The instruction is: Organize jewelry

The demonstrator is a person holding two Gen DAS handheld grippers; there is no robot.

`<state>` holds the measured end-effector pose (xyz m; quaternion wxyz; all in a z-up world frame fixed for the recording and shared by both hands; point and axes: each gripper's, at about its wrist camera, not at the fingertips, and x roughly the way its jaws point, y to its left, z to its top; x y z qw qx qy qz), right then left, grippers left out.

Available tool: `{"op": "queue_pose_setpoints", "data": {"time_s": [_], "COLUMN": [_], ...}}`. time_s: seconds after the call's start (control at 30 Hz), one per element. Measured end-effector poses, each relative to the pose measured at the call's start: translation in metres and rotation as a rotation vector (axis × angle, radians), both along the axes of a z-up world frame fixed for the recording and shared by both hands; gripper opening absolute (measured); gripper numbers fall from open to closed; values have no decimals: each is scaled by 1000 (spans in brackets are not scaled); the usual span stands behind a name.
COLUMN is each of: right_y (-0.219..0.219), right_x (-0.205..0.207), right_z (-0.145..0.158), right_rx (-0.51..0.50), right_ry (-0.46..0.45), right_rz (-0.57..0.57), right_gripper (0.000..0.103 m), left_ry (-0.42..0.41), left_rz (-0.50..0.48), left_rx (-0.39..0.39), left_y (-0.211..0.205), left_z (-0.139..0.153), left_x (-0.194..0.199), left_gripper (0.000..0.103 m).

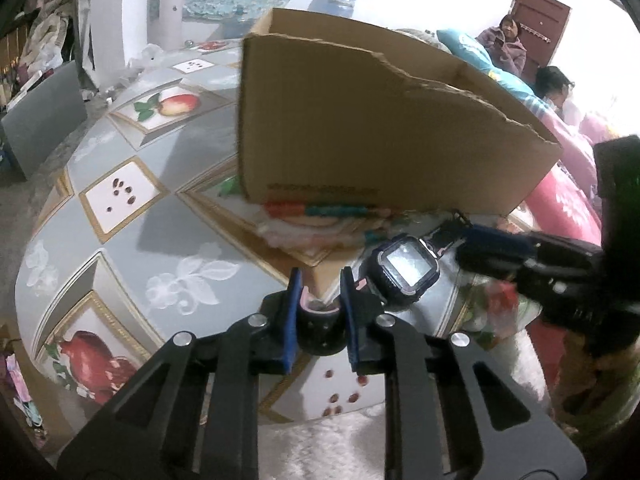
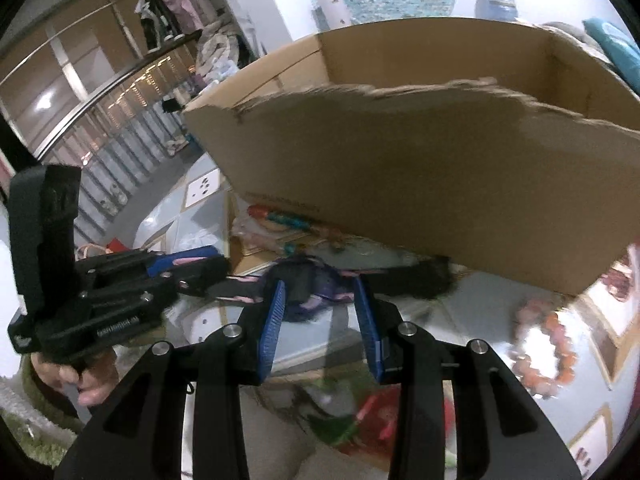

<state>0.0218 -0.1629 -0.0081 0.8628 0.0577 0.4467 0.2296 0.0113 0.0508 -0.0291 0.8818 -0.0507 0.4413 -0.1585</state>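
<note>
A dark smartwatch (image 1: 406, 266) with a black strap lined in pink hangs just over the patterned table (image 1: 160, 216), in front of a torn cardboard box (image 1: 380, 128). My left gripper (image 1: 320, 284) is shut on one curled strap end, its blue pads pressing the strap from both sides. Coming in from the right, my right gripper (image 1: 472, 240) holds the watch's other side. In the right wrist view the watch (image 2: 316, 290) sits between the right gripper's (image 2: 320, 292) blue pads, and the left gripper (image 2: 200, 264) grips the strap at the left.
The box (image 2: 440, 168) stands close behind, open at the top. Coloured beads (image 1: 320, 210) lie at its foot. An orange beaded bracelet (image 2: 548, 352) lies on the table to the right. Two people (image 1: 506, 40) sit far back by bedding. A hand (image 2: 80, 380) holds the left gripper.
</note>
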Motion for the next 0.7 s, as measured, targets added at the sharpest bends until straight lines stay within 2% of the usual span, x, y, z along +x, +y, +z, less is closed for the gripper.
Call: {"op": "queue_pose_setpoints", "data": {"time_s": [0.23,0.5,0.7], "right_y": [-28,-32,-30], "right_x": [16,33,33], "right_z": [0,-20,-23], "right_rx": [-2,36,42], "right_ry": [9,91,98], "right_rz": [-100,-133,-143], "right_gripper": [36,36,26], "left_ry": [26,23,17], "left_rz": [-3,-3,-4], "left_rx": [-21,-25,-22], "left_y": [12,13,12], "left_z": [-11,-12,-12], "left_x": [6,8,9], "left_gripper": [18,18,18]}}
